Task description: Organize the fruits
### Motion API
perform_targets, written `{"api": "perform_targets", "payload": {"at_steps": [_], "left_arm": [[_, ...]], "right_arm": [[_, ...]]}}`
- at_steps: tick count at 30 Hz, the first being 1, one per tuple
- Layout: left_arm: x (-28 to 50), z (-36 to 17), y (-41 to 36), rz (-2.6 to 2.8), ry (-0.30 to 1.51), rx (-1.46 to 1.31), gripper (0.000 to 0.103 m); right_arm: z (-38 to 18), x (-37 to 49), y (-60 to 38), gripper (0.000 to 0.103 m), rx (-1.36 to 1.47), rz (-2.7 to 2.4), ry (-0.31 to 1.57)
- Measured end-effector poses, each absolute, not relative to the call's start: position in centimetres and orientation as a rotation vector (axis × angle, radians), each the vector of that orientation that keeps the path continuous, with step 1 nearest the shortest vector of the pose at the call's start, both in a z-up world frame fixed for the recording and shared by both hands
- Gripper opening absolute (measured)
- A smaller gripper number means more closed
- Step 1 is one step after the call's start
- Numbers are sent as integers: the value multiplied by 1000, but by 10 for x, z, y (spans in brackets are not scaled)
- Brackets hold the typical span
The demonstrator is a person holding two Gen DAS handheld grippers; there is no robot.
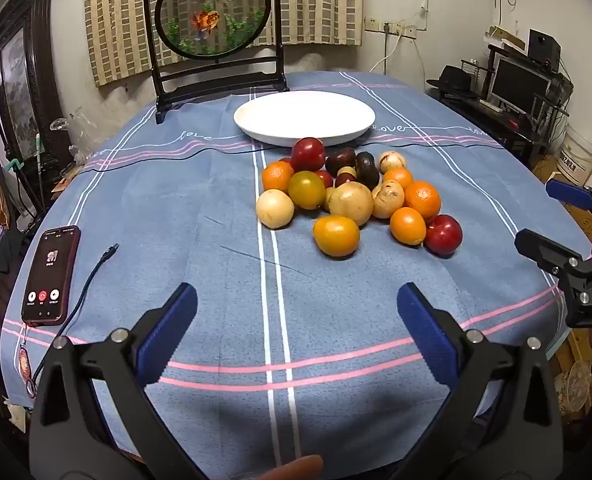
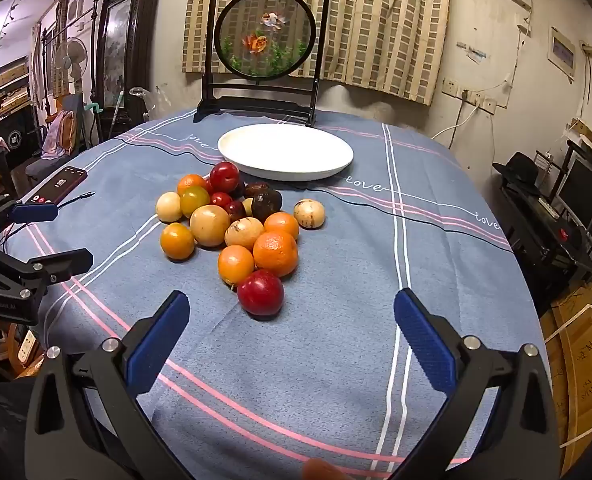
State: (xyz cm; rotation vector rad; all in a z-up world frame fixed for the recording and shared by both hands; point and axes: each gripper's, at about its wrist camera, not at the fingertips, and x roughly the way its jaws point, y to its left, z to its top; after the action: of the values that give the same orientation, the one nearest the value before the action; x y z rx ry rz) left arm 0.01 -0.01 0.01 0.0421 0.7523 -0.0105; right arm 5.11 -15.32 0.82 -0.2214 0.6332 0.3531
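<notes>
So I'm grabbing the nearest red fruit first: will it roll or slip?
The red fruit looks round and glossy, so it may roll on the flat tablecloth and slip between pads. It touches an orange fruit, which a nudge might shift.

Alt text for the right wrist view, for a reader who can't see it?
The open right gripper hovers over a blue tablecloth, aimed at a red fruit fronting a pile of orange, yellow and dark fruits. An empty white plate sits behind; the left gripper shows at left.
</notes>
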Motion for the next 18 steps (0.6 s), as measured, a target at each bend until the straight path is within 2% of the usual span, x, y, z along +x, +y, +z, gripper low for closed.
{"api": "perform_targets", "payload": {"at_steps": [18], "left_arm": [[1, -1, 3, -17, 751, 27, 101]], "right_arm": [[9, 52, -153, 102, -216, 357, 636]]}}
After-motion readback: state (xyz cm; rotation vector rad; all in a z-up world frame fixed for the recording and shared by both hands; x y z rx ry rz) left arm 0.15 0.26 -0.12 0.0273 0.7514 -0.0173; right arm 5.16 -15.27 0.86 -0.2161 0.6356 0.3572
